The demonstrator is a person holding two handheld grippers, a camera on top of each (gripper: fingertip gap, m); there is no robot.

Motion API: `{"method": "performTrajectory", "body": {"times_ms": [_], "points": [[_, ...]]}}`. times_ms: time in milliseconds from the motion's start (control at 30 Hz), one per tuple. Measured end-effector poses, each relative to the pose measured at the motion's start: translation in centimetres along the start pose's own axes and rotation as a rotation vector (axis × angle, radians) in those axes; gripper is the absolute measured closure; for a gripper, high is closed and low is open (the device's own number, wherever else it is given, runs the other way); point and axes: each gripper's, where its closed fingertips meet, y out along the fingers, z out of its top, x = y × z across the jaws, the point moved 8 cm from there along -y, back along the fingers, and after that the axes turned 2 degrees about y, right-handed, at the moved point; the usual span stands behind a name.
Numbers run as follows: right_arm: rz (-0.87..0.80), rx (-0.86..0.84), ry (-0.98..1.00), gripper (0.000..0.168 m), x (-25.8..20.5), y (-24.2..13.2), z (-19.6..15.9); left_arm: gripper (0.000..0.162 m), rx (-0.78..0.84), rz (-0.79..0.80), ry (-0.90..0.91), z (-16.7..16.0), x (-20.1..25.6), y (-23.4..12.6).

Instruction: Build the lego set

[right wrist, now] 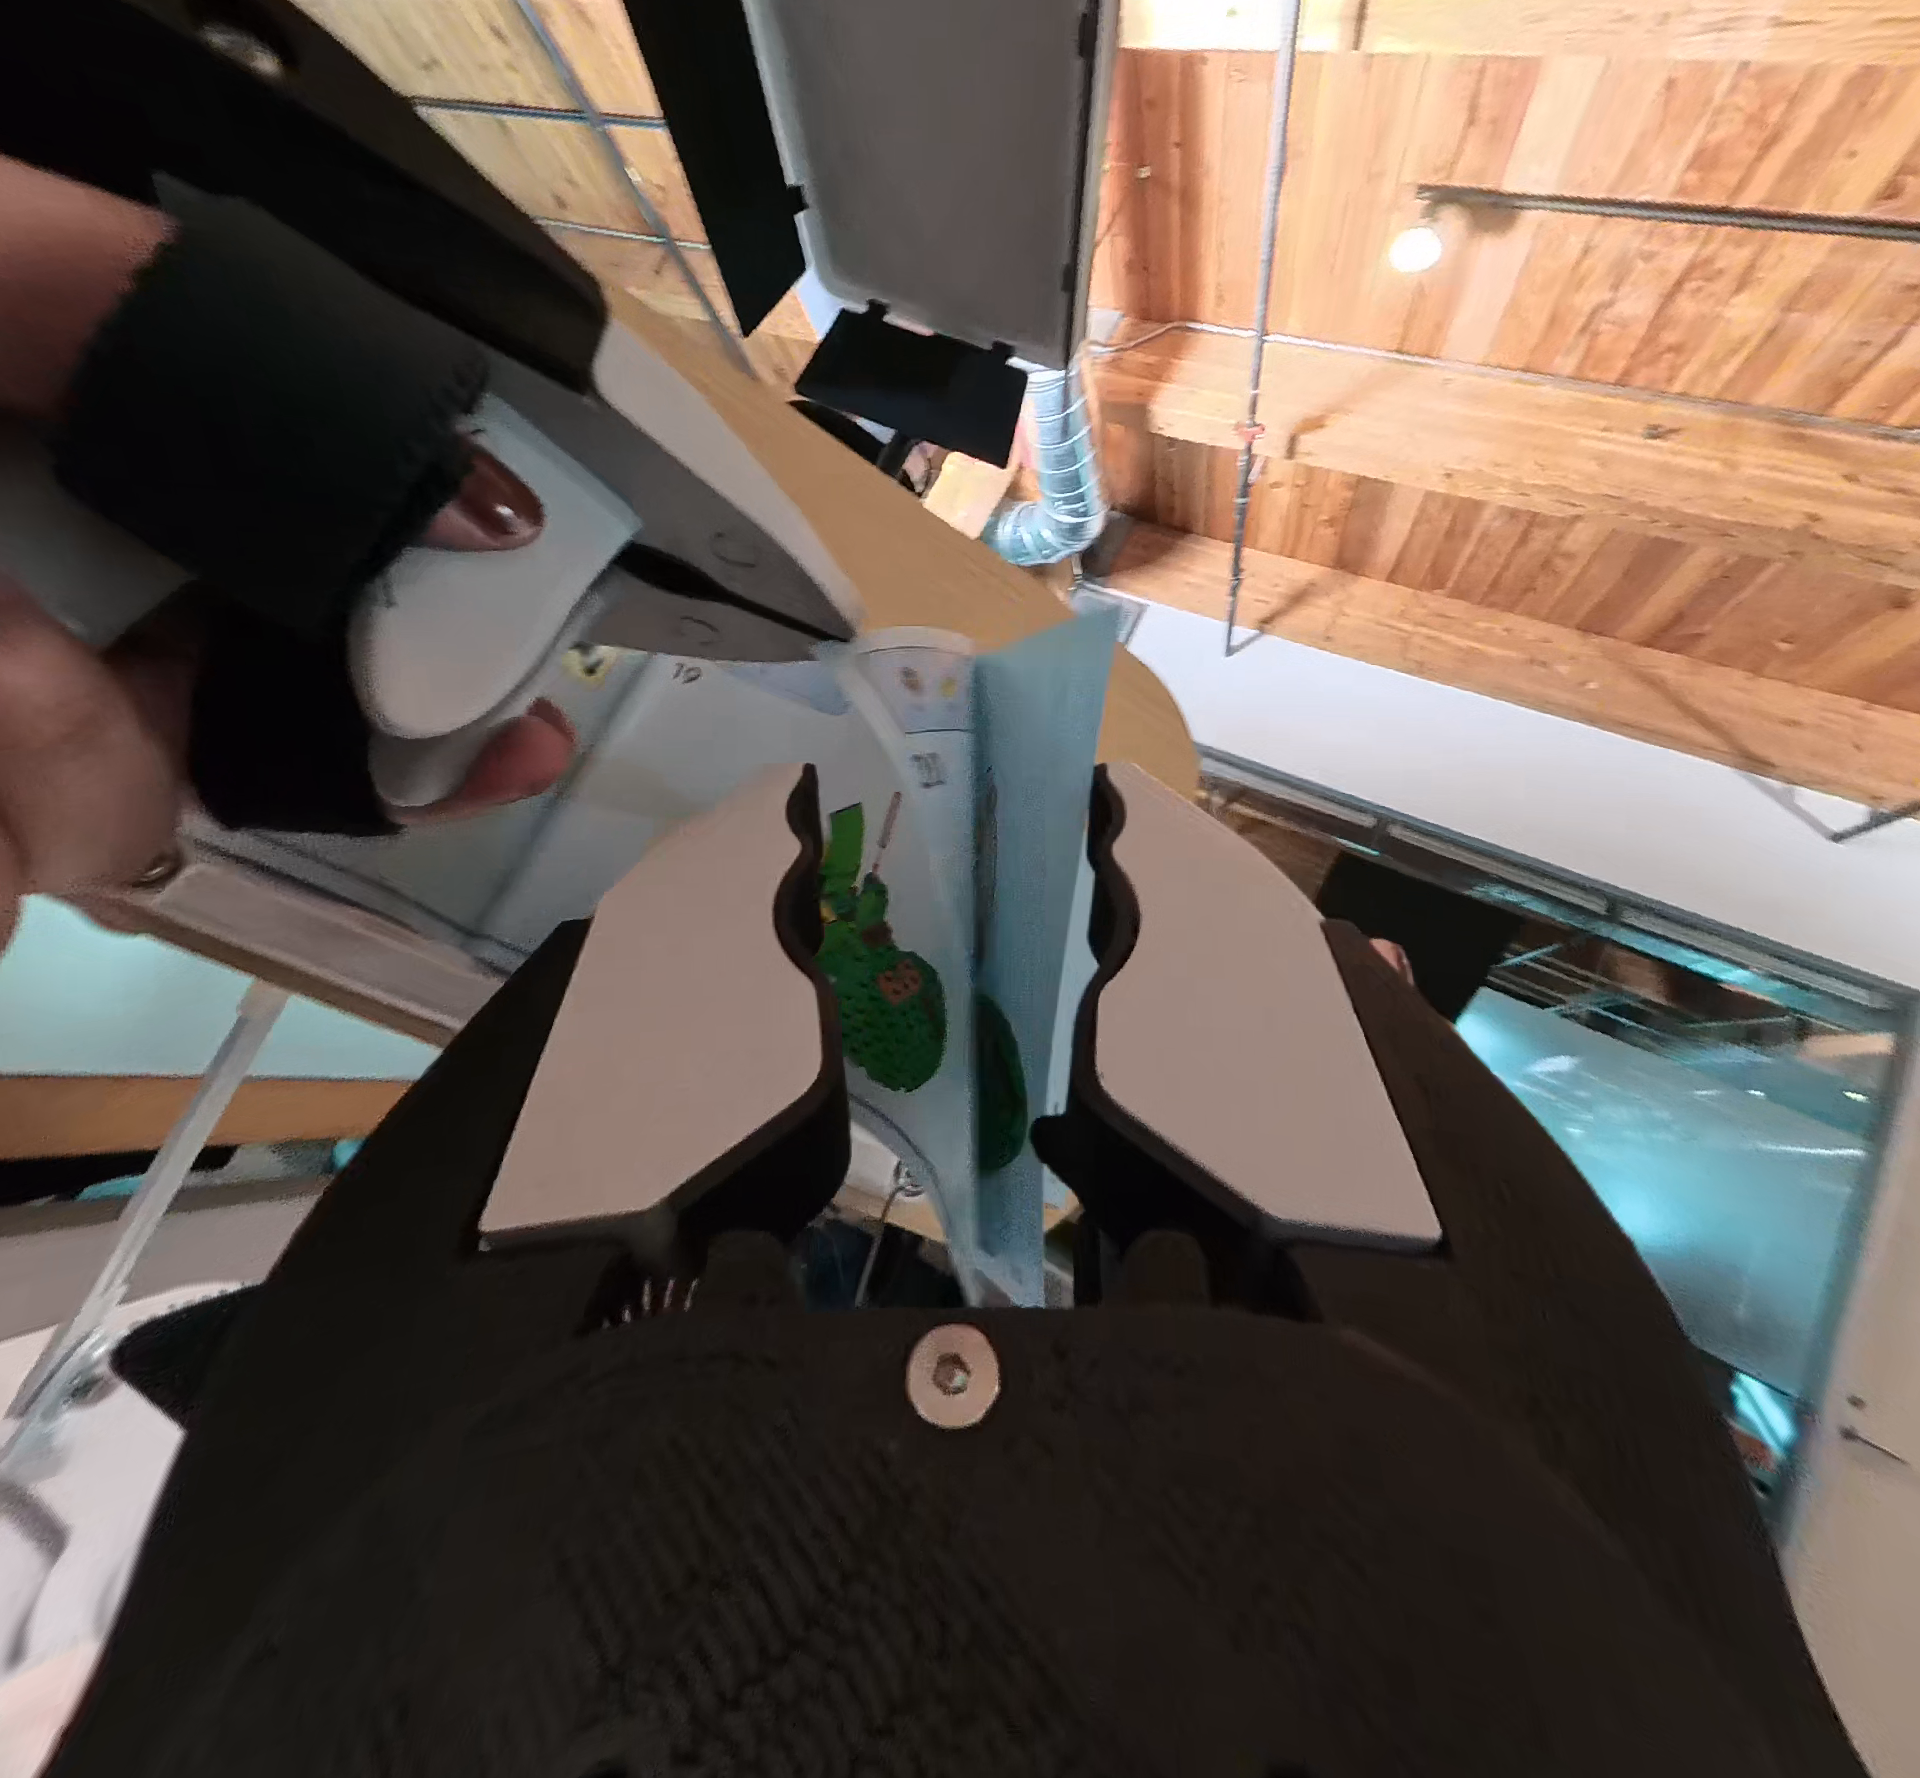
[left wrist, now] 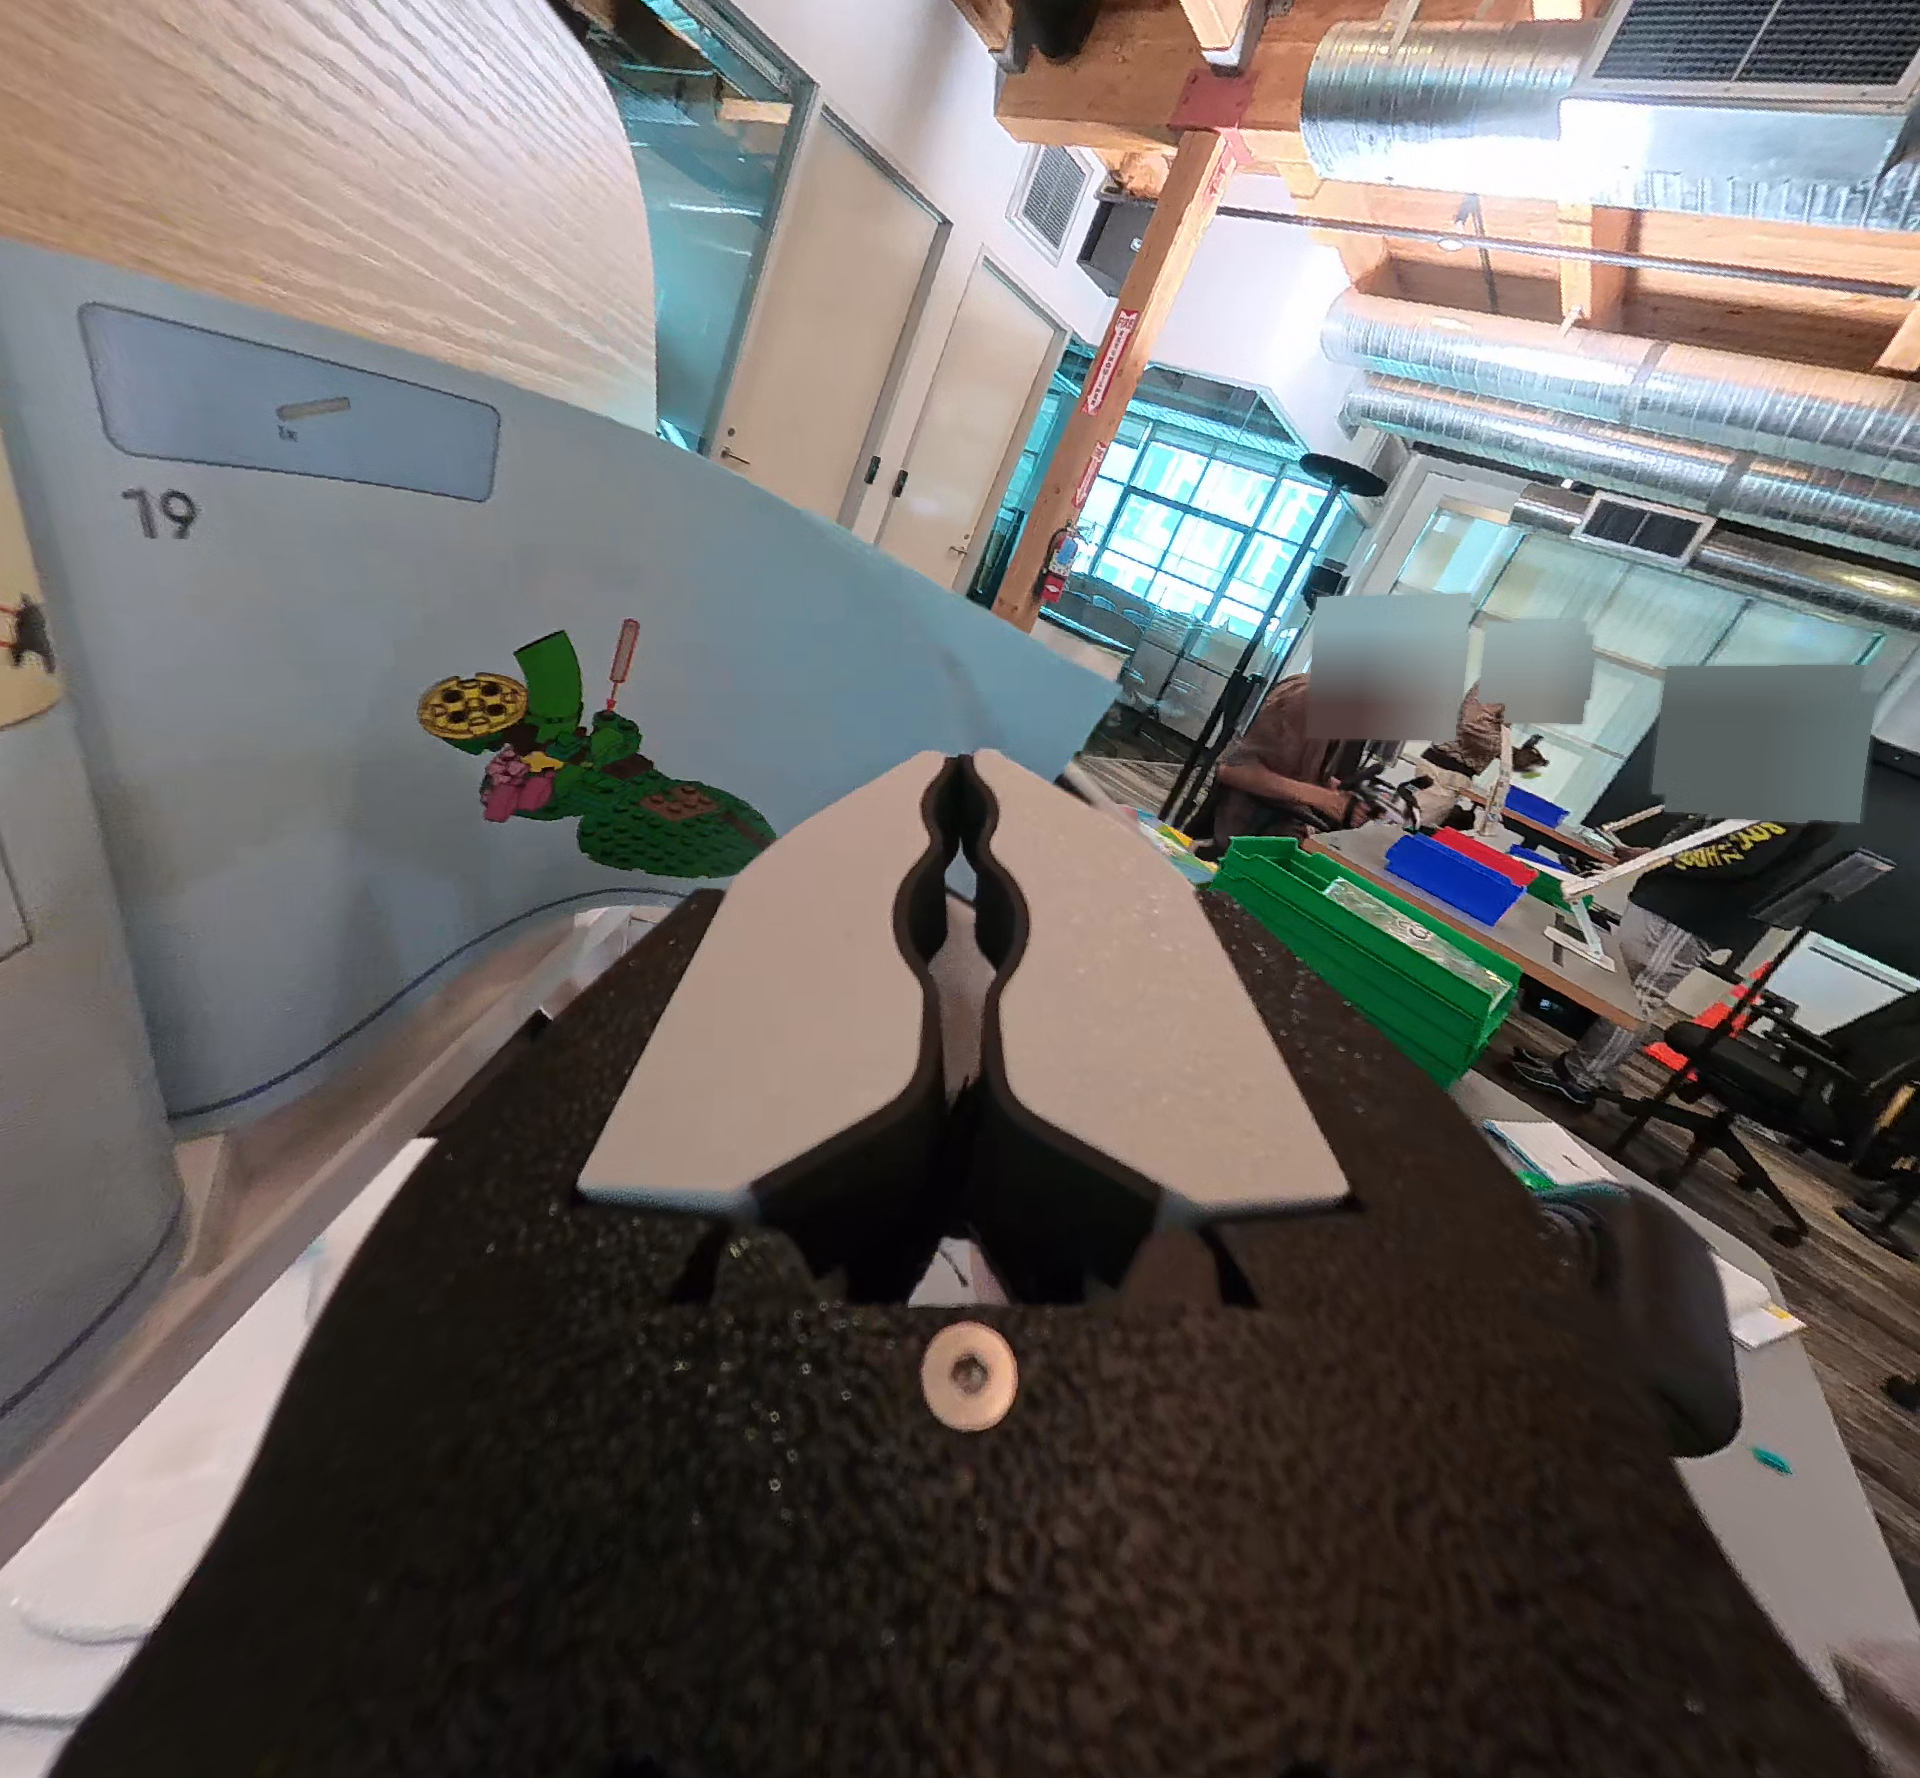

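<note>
The left hand-held gripper (left wrist: 961,772) has its two grey fingers pressed together at the tips, with only a thin wavy slit between them further back. In the right wrist view those tips (right wrist: 847,629) meet at the top edge of the instruction booklet (right wrist: 1023,897), and they seem to pinch a page there, though blur makes the contact hard to confirm. A person's hand (right wrist: 239,565) in a black fingerless glove grips that gripper's white handle.

The right hand-held gripper (right wrist: 951,793) is about half open. Its fingers stand on either side of an upright pale blue page of the booklet, with a clear gap to the page on both sides, so it holds nothing.

The booklet is the only part of the lego set that can be made out. In the left wrist view its open page (left wrist: 416,689) rises just left of the left gripper's fingers and shows a printed drawing of a green model. No loose bricks can be made out in either view. The lower part of the booklet is hidden behind the gripper bodies.

Right of the booklet in the left wrist view, a stack of green trays (left wrist: 1361,949) sits on the counter (left wrist: 1756,1479), much of it covered by the gripper. Further right, people stand at another table with blue bins (left wrist: 1455,871).
</note>
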Motion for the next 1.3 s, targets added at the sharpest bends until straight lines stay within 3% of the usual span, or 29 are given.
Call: {"method": "performTrajectory", "body": {"times_ms": [167,300,367,500,633,800,833,867,933,1000,1100,1233,1300], "points": [[-0.056,0.158,0.05,0.118,0.4,-1.4,1.6,0.162,0.066,0.051,-0.007,1.0,-0.5,-1.7],[-0.057,0.247,0.127,0.143,0.7,-1.9,2.8,0.162,0.09,0.16,0.034,1.8,-0.9,-3.6],[-0.063,0.183,0.124,0.162,0.9,-1.5,2.4,0.162,0.107,0.206,0.056,2.2,-0.9,-4.5],[-0.077,-0.112,0.196,0.168,0.8,0.4,-0.2,0.162,0.127,0.261,0.088,2.9,-0.4,-5.8],[0.049,-0.359,0.358,0.168,0.2,1.9,-2.5,0.162,0.102,0.296,0.119,3.0,0.2,-6.2],[0.122,-0.426,0.453,0.168,0.2,2.0,-3.4,0.162,0.047,0.303,0.154,2.5,0.3,-5.5],[0.136,-0.413,0.456,0.168,0.1,2.0,-3.2,0.122,0.022,0.273,0.145,2.2,0.3,-4.9],[0.145,-0.405,0.456,0.168,0.1,2.0,-3.1,0.101,-0.029,0.221,0.118,1.7,0.4,-4.2],[0.162,-0.405,0.456,0.168,-0.1,2.0,-3.0,0.071,-0.128,0.121,0.068,0.6,0.6,-2.8],[0.187,-0.399,0.449,0.168,-0.3,2.1,-2.8,0.061,-0.203,0.092,0.089,-0.3,0.8,-1.6],[0.229,-0.378,0.434,0.168,-0.7,2.1,-2.5,0.074,-0.277,0.136,0.149,-1.3,0.5,-0.4],[0.264,-0.348,0.414,0.168,-1.1,2.1,-2.0,0.138,-0.245,0.235,0.155,-1.0,-0.1,-0.3],[0.261,-0.327,0.427,0.168,-0.9,2.0,-1.8,0.157,-0.211,0.3,0.168,-0.3,-0.3,-1.3]]}}
